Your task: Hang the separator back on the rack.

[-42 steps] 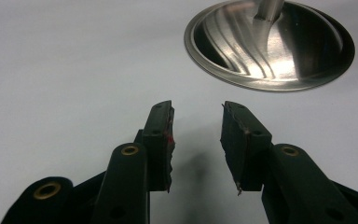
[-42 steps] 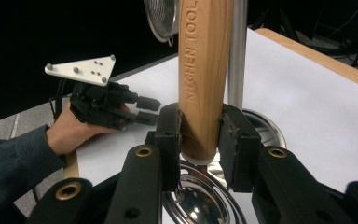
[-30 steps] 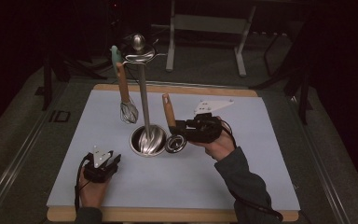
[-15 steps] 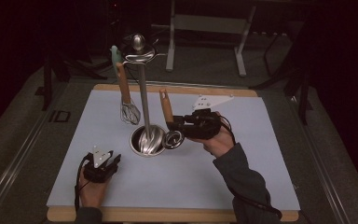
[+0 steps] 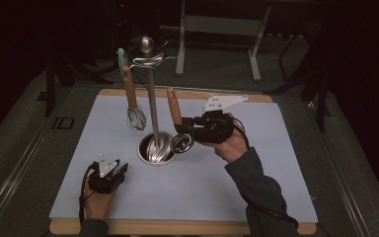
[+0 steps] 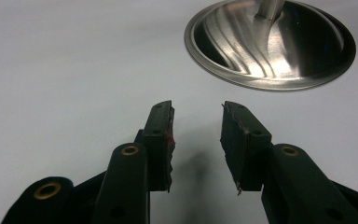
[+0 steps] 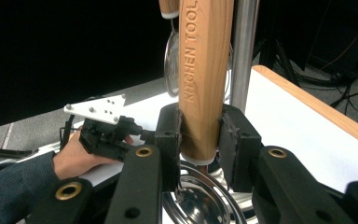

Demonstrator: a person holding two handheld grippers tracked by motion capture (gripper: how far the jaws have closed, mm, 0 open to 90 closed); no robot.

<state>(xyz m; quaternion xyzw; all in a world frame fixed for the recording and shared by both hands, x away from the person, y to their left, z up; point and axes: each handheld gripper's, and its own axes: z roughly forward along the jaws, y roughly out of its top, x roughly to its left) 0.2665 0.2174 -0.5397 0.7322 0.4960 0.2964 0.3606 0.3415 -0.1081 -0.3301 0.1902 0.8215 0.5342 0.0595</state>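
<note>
Item one: wooden-handled strainer (image 5: 176, 118), clamped in my right gripper (image 5: 187, 129). In the right gripper view the handle (image 7: 204, 74) stands upright between both pads, pressed on either side, with "KITCHEN TOOL" running along it in carved capitals. Its small round metal head (image 5: 182, 143) hangs just beside the rim of the stand's base, and I cannot tell whether they touch.

Item two: steel utensil stand (image 5: 151, 98), a tall pole on a dished round base (image 5: 156, 148), knob and hooks at the top. The pole rises directly behind the held handle in the right gripper view.

Item three: whisk (image 5: 132, 101) with wooden handle and pale green tip, hanging from the stand on its far left side.

Item four: my left gripper (image 5: 109, 174), resting low on the white tabletop (image 5: 237, 197), near the left front. Its jaws stand moderately apart with nothing between them; the stand's base (image 6: 270, 44) lies ahead and to the right.

Room: wide bare surface to the right and front; a wooden border (image 5: 187, 228) edges the board.
</note>
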